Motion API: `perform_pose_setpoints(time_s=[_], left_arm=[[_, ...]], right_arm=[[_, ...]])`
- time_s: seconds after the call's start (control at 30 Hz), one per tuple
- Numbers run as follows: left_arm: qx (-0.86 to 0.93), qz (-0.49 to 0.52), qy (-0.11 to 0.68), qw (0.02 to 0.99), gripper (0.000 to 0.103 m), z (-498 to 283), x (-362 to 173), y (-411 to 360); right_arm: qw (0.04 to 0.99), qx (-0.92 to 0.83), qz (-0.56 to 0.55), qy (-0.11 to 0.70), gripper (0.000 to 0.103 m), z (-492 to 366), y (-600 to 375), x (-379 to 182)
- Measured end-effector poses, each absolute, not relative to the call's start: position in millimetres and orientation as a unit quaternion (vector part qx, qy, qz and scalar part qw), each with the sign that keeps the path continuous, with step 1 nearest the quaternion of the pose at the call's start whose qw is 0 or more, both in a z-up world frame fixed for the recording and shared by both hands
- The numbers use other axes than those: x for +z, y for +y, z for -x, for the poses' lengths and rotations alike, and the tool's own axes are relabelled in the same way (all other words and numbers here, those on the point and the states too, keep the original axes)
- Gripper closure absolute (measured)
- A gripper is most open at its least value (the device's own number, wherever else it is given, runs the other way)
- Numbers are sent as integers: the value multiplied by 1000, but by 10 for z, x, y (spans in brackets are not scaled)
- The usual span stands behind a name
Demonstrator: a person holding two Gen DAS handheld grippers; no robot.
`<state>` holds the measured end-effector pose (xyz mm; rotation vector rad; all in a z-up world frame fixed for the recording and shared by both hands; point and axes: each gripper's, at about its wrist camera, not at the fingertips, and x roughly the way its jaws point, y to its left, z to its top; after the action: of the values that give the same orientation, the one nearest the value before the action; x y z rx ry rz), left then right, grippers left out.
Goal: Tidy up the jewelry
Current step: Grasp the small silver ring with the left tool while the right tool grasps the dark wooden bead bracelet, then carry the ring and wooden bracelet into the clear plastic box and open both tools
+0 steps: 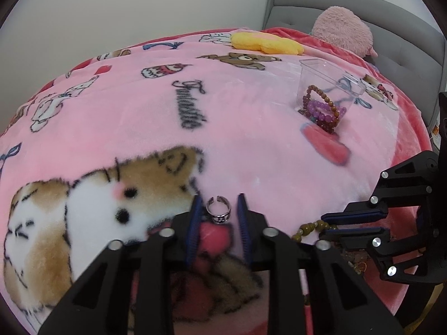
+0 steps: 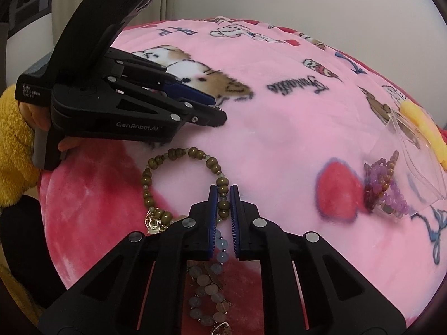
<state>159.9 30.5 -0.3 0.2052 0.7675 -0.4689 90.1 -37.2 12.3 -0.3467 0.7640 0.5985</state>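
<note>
A silver ring (image 1: 218, 210) lies on the pink blanket between the open blue-padded fingers of my left gripper (image 1: 218, 201), untouched by the pads. My right gripper (image 2: 223, 192) straddles the olive-green bead bracelet (image 2: 178, 155); its jaws are narrow around the beads but a gap shows, so the grip is unclear. A pale blue-grey bead bracelet (image 2: 208, 287) lies below it. The clear plastic box (image 1: 328, 83) lies on its side, holding purple and brown bead bracelets (image 1: 325, 110); it also shows in the right wrist view (image 2: 419, 150). The left gripper shows in the right wrist view (image 2: 215, 109), the right gripper in the left wrist view (image 1: 322, 224).
A pink cartoon-print blanket (image 1: 251, 145) covers the bed. A yellow plush (image 1: 265, 43) and a pink plush (image 1: 342, 30) lie by the grey headboard (image 1: 405, 42). A gold charm (image 2: 153, 223) lies by the olive bracelet. A yellow plush (image 2: 14, 145) sits at the left edge.
</note>
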Motion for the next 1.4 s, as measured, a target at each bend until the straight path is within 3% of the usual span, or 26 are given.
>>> perform_pose_setpoints(time_s=[0.43,1.4], left_arm=[[-222,-76,354,905,86,-1543,118,362],[-299,-66,268,913,86,-1507,940,-324]], right_arm=[[882,289,160,337,94,-807,-407,319],[943,172,164,232,94,-772,-1176,1558]])
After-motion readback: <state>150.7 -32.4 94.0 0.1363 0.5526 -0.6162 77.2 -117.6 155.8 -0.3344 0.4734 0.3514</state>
